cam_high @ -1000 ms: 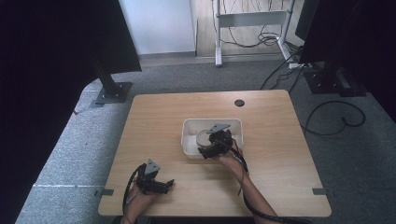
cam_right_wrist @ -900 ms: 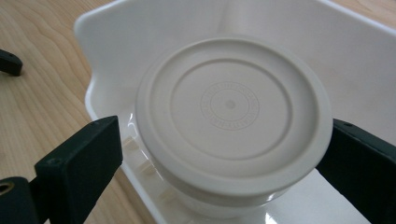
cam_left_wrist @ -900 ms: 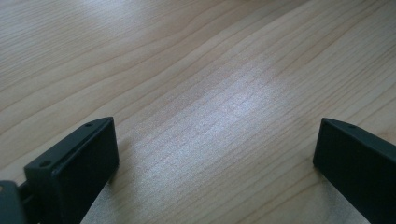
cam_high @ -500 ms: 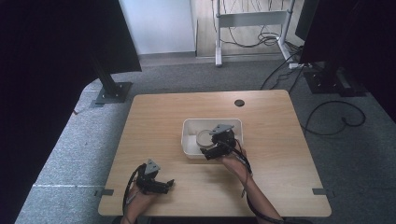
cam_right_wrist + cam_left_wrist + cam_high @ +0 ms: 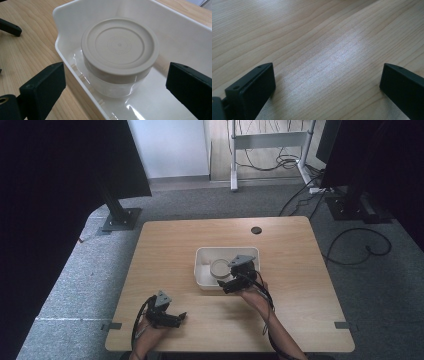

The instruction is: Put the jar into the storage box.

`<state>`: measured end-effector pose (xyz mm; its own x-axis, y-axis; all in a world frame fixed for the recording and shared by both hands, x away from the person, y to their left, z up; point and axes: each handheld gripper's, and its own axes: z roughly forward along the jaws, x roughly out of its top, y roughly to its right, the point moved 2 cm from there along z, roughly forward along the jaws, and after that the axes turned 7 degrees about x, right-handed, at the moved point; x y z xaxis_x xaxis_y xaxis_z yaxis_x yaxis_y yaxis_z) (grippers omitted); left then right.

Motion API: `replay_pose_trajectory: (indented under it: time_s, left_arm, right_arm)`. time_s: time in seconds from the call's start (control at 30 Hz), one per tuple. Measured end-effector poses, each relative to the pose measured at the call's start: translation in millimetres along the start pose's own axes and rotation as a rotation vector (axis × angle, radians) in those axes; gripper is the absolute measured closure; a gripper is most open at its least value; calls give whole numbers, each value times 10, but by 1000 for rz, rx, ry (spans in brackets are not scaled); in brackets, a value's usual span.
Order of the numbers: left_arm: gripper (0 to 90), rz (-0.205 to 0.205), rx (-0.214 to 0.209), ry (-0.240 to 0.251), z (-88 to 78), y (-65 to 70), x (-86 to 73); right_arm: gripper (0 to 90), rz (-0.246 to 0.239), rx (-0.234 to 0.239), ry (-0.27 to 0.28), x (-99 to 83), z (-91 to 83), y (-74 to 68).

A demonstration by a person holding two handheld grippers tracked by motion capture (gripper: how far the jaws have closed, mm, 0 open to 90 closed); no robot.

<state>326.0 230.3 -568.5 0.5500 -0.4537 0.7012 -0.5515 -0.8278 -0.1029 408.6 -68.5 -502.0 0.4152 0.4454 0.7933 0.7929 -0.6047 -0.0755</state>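
Observation:
A clear jar with a beige lid (image 5: 120, 53) stands upright inside a white bin (image 5: 175, 32) in the right gripper view. The same jar (image 5: 219, 268) and bin (image 5: 202, 270) lie at the table's middle in the high view. My right gripper (image 5: 226, 286) hovers at the bin's near rim, open, its jaws spread wider than the jar and holding nothing. My left gripper (image 5: 179, 318) rests low over bare wood near the front left edge, open, with only tabletop (image 5: 324, 50) between its jaws.
A dark round grommet hole (image 5: 256, 230) sits near the table's far edge. Cables (image 5: 355, 245) and black stand bases (image 5: 121, 218) lie on the grey carpet around the table. The left gripper's black finger (image 5: 10, 27) shows at the left in the right gripper view.
My right gripper has drawn back slightly toward the person, from over the bin to its near rim. The left gripper has not moved.

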Motion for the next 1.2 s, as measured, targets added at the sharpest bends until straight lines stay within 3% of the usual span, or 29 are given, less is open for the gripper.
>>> replay_pose_trajectory:
  time_s: [1.2]
  left_arm:
    - [0, -1, 0, 1, 0, 1, 0]
  right_arm:
    - [38, -15, -2, 26, -240, -275, -59]
